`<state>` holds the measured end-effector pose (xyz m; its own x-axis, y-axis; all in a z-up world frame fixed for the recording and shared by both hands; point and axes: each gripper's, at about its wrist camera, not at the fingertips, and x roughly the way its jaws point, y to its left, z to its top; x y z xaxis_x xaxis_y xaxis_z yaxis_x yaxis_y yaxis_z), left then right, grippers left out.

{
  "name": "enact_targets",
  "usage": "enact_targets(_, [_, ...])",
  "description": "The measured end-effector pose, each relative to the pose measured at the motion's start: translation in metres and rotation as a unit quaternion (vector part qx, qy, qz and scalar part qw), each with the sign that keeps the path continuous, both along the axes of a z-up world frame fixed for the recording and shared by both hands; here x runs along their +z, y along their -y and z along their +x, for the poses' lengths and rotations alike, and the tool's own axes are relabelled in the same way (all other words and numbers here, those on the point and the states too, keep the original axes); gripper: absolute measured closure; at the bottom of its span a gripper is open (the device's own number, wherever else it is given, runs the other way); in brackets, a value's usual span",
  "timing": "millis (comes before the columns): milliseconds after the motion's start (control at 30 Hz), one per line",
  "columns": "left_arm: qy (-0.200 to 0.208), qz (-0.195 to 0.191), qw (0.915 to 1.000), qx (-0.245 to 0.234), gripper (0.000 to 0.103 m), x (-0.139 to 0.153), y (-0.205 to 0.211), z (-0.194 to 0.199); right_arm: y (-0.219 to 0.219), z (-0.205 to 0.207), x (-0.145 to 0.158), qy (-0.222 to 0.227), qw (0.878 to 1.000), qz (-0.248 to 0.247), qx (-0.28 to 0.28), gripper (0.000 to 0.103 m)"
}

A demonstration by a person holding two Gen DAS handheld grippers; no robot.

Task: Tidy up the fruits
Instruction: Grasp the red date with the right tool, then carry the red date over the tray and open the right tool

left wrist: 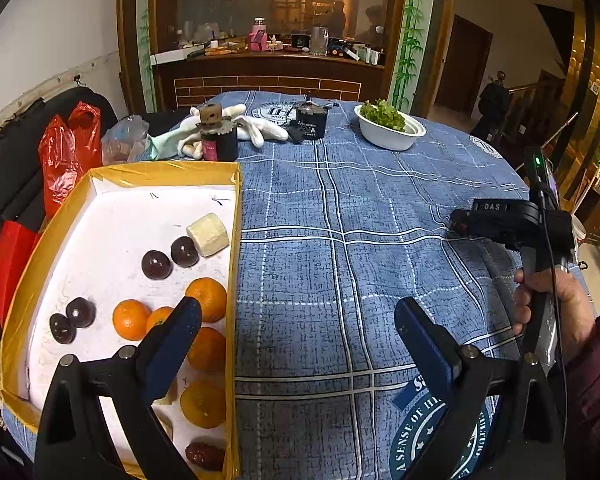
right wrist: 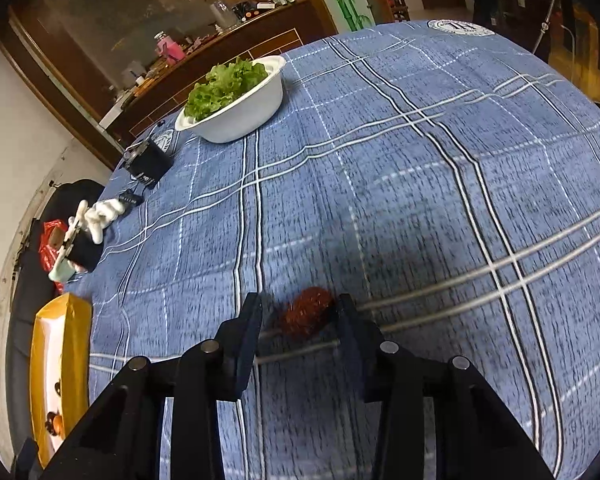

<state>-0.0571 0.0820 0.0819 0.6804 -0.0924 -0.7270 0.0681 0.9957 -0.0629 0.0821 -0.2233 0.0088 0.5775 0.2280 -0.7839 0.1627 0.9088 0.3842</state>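
A yellow-rimmed white tray point(left wrist: 36, 280) lies at the table's left. It holds several oranges point(left wrist: 131, 319), dark round fruits point(left wrist: 156, 265), a pale banana chunk point(left wrist: 208, 234) and a red date point(left wrist: 205, 456). My left gripper point(left wrist: 298, 316) is open and empty, its left finger over the tray's right side. My right gripper point(right wrist: 298, 312) is partly open around a red date point(right wrist: 306, 312) lying on the blue cloth; the date touches the right finger, with a gap at the left finger. The right gripper also shows in the left wrist view point(left wrist: 460, 222). The tray shows at the left of the right wrist view point(right wrist: 62, 360).
A white bowl of lettuce point(left wrist: 388, 130) point(right wrist: 240, 108) stands at the back. Two black cylinders point(left wrist: 220, 140) point(left wrist: 311, 122), white gloves point(left wrist: 256, 126) and red plastic bags point(left wrist: 66, 152) sit at the back left. The blue checked tablecloth point(left wrist: 340, 220) covers the table.
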Motion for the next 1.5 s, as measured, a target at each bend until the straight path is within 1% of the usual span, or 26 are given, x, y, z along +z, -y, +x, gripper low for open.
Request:
enact_targets(33, [-0.001, 0.000, 1.0000, -0.001, 0.006, -0.002, 0.000, 0.001, -0.002, 0.001, 0.000, 0.000, 1.000, -0.011, -0.001, 0.074])
enact_targets(100, [-0.004, -0.001, 1.0000, -0.003, 0.006, -0.005, 0.000, 0.001, -0.006, -0.001, -0.001, 0.005, 1.000, -0.029, 0.001, 0.078])
enact_targets(133, [-0.006, -0.002, 1.0000, -0.003, 0.006, -0.005, 0.000, 0.001, -0.006, -0.003, -0.001, 0.007, 1.000, -0.024, 0.006, 0.078])
enact_targets(233, [-0.003, -0.003, 1.0000, 0.002, 0.006, -0.003, -0.005, -0.002, -0.003, -0.014, 0.001, 0.006, 1.000, 0.018, 0.013, 0.079])
enact_targets(333, [0.020, 0.007, 0.9996, 0.015, 0.006, 0.008, -0.019, -0.008, -0.008, -0.035, 0.016, 0.021, 0.998, 0.051, 0.028, 0.078])
enact_targets(400, [0.043, 0.022, 0.9978, 0.045, 0.006, 0.021, -0.037, -0.014, -0.019, -0.051, 0.032, 0.036, 0.996, 0.069, 0.045, 0.078])
enact_targets(467, [0.060, 0.017, 0.9951, 0.077, 0.006, 0.035, -0.061, -0.020, -0.033, -0.064, 0.047, 0.051, 0.993, 0.080, 0.065, 0.078])
enact_targets(533, [0.076, 0.015, 0.9912, 0.107, 0.006, 0.046, -0.085, -0.029, -0.056, -0.079, 0.062, 0.064, 0.990, 0.089, 0.091, 0.078])
enact_targets(600, [0.093, 0.018, 0.9855, 0.141, 0.006, 0.058, -0.109, -0.041, -0.091, -0.093, 0.075, 0.077, 0.984, 0.090, 0.133, 0.078])
enact_targets(667, [0.106, 0.020, 0.9794, 0.171, 0.006, 0.066, -0.129, -0.052, -0.126, -0.105, 0.082, 0.083, 0.977, 0.093, 0.174, 0.078])
enact_targets(767, [0.120, 0.016, 0.9730, 0.197, 0.006, 0.072, -0.151, -0.065, -0.180, -0.120, 0.081, 0.078, 0.963, 0.110, 0.234, 0.077])
enact_targets(833, [0.121, 0.011, 0.9717, 0.203, 0.006, 0.073, -0.158, -0.069, -0.213, -0.128, 0.076, 0.073, 0.956, 0.106, 0.264, 0.077])
enact_targets(933, [0.119, 0.004, 0.9723, 0.201, 0.006, 0.071, -0.165, -0.072, -0.260, -0.137, 0.063, 0.056, 0.948, 0.090, 0.301, 0.077])
enact_targets(1067, [0.121, -0.005, 0.9728, 0.198, 0.006, 0.069, -0.169, -0.076, -0.296, -0.146, 0.050, 0.033, 0.933, 0.107, 0.343, 0.076])
enact_targets(1100, [0.120, -0.008, 0.9731, 0.196, 0.006, 0.069, -0.169, -0.077, -0.302, -0.146, 0.051, 0.031, 0.929, 0.112, 0.350, 0.071])
enact_targets(1133, [0.120, -0.010, 0.9734, 0.195, 0.006, 0.069, -0.170, -0.076, -0.304, -0.147, 0.052, 0.035, 0.929, 0.112, 0.352, 0.065])
enact_targets(1200, [0.119, -0.012, 0.9741, 0.191, 0.006, 0.068, -0.169, -0.077, -0.302, -0.148, 0.059, 0.052, 0.930, 0.101, 0.349, 0.058])
enact_targets(1300, [0.120, -0.017, 0.9754, 0.184, 0.006, 0.068, -0.166, -0.078, -0.289, -0.152, 0.068, 0.070, 0.938, 0.082, 0.330, 0.057])
enact_targets(1400, [0.125, -0.023, 0.9771, 0.170, 0.006, 0.068, -0.158, -0.077, -0.262, -0.156, 0.072, 0.073, 0.949, 0.078, 0.295, 0.057])
enact_targets(1500, [0.128, -0.031, 0.9806, 0.146, 0.006, 0.066, -0.141, -0.070, -0.232, -0.168, 0.074, 0.081, 0.962, 0.049, 0.257, 0.057])
